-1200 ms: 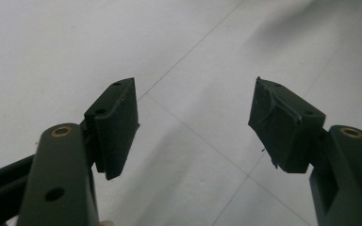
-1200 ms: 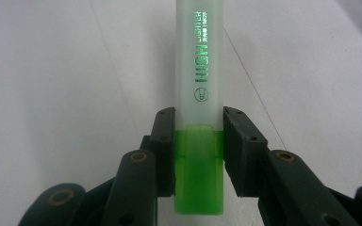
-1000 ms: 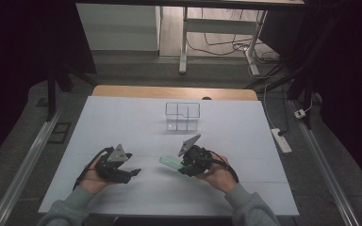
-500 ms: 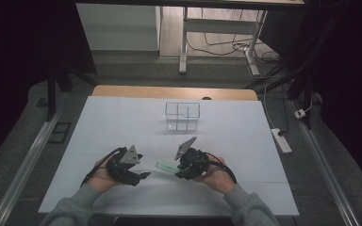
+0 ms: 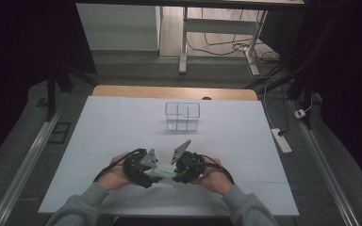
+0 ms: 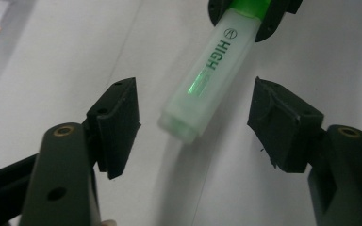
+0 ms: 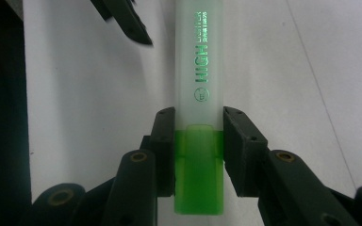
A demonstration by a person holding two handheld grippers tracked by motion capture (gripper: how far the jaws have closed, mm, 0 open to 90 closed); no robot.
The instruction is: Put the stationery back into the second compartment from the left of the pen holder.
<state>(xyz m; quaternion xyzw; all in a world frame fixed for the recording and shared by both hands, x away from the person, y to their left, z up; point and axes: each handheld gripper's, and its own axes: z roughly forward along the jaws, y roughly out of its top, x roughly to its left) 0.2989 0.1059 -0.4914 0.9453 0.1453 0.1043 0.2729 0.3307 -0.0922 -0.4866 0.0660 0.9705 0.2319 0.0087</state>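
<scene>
We see a highlighter (image 7: 199, 94) with a frosted, translucent, flat-sided barrel and a bright green cap, held just above the smooth white tabletop (image 5: 99, 127). The right gripper (image 7: 199, 150) is clamped on it where the green cap meets the barrel, its matte black jaws pressing both sides. The left gripper (image 6: 195, 127) stands with its jaws spread wide, the blunt far end of the barrel lying between them without touching either one. From above, both grippers meet near the front edge, hands and grey sleeves behind them. A clear plastic box (image 5: 182, 116) with compartments sits well apart, farther back on the tabletop. Green lettering on the barrel reads "HIGH"; the smaller print is too blurred for us.
</scene>
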